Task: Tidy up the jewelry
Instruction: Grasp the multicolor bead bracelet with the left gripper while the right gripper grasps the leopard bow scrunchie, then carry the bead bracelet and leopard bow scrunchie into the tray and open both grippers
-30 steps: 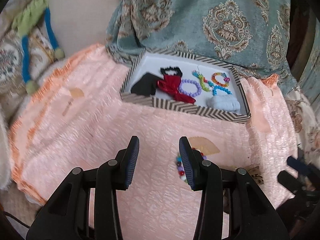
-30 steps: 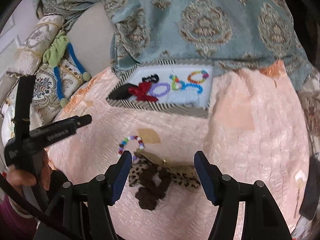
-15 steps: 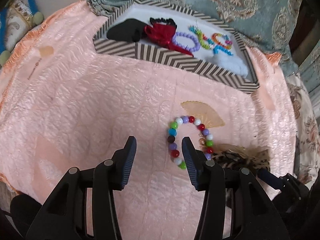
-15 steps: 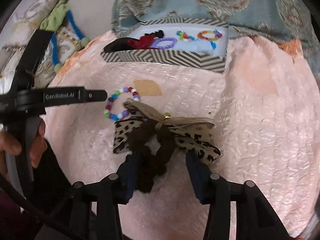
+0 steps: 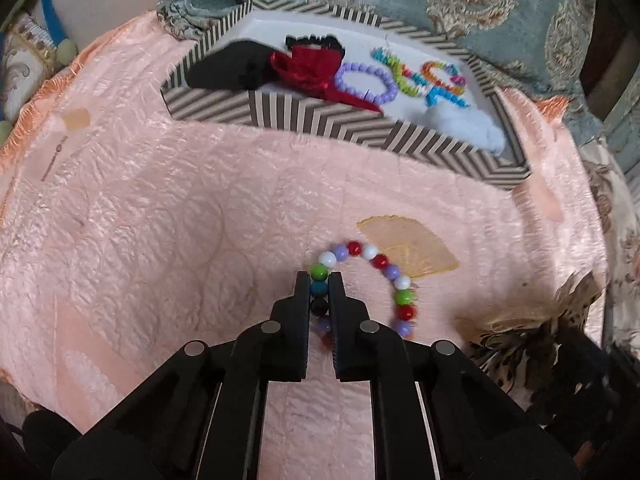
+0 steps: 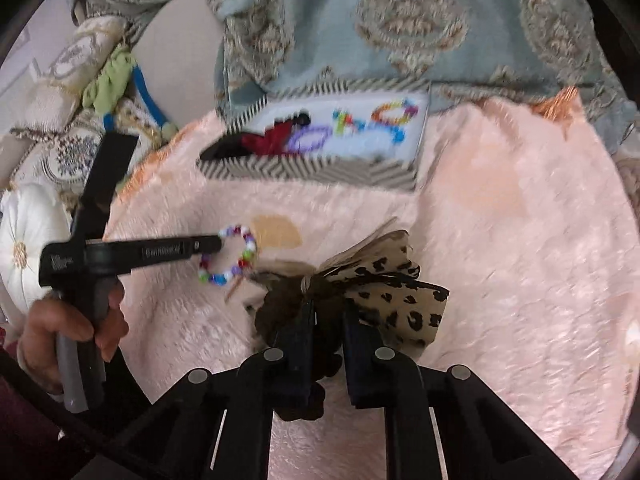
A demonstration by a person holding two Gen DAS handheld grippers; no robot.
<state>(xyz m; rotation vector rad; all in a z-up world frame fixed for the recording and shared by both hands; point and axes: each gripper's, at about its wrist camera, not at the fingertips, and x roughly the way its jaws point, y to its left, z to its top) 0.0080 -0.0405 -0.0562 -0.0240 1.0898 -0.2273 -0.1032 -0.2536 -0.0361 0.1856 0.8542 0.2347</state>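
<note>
A bracelet of multicoloured round beads [image 5: 401, 298] lies on the pink quilted cloth [image 5: 160, 240]. My left gripper [image 5: 319, 280] is closing on its left side, pads pressing a green and a blue bead. In the right wrist view the same bracelet [image 6: 247, 255] sits at the left gripper's [image 6: 216, 243] tip. My right gripper [image 6: 326, 309] is closing on a dark brown scrunchie [image 6: 276, 308] tied with a leopard-print bow [image 6: 394, 292], and the fabric fills the gap between its fingers. The bow [image 5: 532, 332] also shows at the lower right of the left wrist view.
A striped box [image 5: 340, 122] at the back of the cloth holds a black piece, a red bow [image 5: 308, 66], a purple bead bracelet [image 5: 366, 82], coloured bracelets and a white puff. Teal patterned fabric [image 6: 400, 20] lies behind it, cushions [image 6: 60, 152] to the left. A hand [image 6: 72, 328] grips the left tool.
Both grippers went from open to closed. The left sank onto the bead bracelet and clamped its side. The right dropped onto the scrunchie with the leopard bow and clamped it.
</note>
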